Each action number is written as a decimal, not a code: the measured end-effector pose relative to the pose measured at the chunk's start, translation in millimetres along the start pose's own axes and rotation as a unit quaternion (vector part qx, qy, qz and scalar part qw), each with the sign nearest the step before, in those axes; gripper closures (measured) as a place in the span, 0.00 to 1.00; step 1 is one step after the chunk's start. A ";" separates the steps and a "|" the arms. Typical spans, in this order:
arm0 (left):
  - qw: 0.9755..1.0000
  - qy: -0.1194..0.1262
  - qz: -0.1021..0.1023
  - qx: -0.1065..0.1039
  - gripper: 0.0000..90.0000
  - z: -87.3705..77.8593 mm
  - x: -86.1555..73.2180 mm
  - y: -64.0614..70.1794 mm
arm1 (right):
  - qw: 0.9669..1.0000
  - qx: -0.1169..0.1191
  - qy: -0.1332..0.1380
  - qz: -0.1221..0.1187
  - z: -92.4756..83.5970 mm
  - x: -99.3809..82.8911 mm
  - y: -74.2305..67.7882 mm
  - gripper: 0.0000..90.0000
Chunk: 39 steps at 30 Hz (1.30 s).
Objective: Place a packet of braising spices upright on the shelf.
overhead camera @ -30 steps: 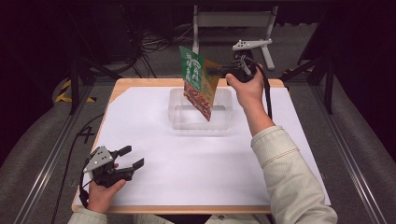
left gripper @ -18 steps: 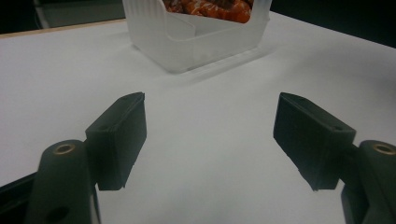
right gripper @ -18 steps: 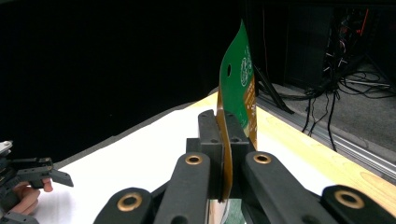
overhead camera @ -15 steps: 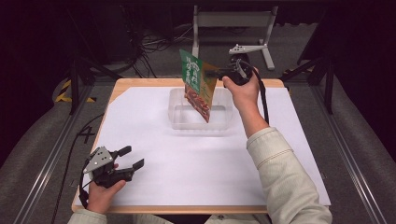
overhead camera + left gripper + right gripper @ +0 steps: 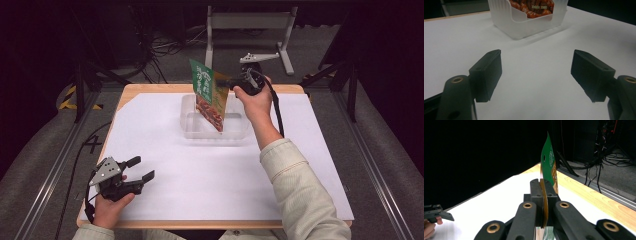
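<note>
White paper [image 5: 200, 185] covers my table. My right gripper [image 5: 543, 195] pinches the packet [image 5: 209, 95] edge, lower now, tip inside the bin [image 5: 524, 25]; my left gripper [image 5: 137, 170] rests, jaws apart.

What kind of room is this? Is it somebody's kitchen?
Probably not a kitchen. It looks like a lab or test room set up for recording: a table under white sheeting, dark walls, loose cables on the floor, metal rails beside the table, and a person holding a gripper in each hand.
</note>
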<state>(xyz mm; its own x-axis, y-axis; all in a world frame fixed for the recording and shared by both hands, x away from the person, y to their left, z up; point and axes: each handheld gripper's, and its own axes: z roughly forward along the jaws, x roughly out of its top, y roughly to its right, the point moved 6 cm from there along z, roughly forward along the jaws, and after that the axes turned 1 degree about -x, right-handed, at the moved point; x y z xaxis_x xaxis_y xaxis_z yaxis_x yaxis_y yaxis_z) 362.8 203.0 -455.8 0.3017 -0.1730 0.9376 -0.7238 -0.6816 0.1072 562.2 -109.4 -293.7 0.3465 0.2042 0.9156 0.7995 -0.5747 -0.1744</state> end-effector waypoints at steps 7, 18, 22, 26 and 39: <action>1.000 -0.001 0.002 -0.002 0.29 2.1 0.8 -0.2 | 1.000 -0.002 -0.002 0.002 3.7 -5.4 0.0 1.00; 1.000 -0.001 0.002 -0.008 0.29 6.4 2.5 0.3 | 1.000 -0.003 -0.006 0.007 6.1 -13.6 0.2 1.00; 1.000 -0.002 0.002 -0.011 0.29 8.1 2.9 0.4 | 1.000 -0.002 -0.007 0.010 5.1 -17.3 0.7 0.99; 1.000 -0.003 0.002 -0.012 0.29 9.9 3.4 0.7 | 1.000 0.000 -0.008 0.013 2.5 -20.6 0.9 0.99; 1.000 -0.004 0.003 -0.014 0.29 11.6 4.0 1.1 | 1.000 -0.005 -0.010 0.016 -2.1 -27.7 1.7 0.98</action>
<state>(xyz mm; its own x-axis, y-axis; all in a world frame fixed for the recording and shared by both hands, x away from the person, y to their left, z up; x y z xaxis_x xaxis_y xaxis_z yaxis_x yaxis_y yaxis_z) 370.4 193.2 -455.8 0.3016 -0.1835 0.9356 -0.7425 -0.6608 0.1098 552.9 -117.7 -318.5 0.3813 0.2023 0.9020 0.7837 -0.5883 -0.1994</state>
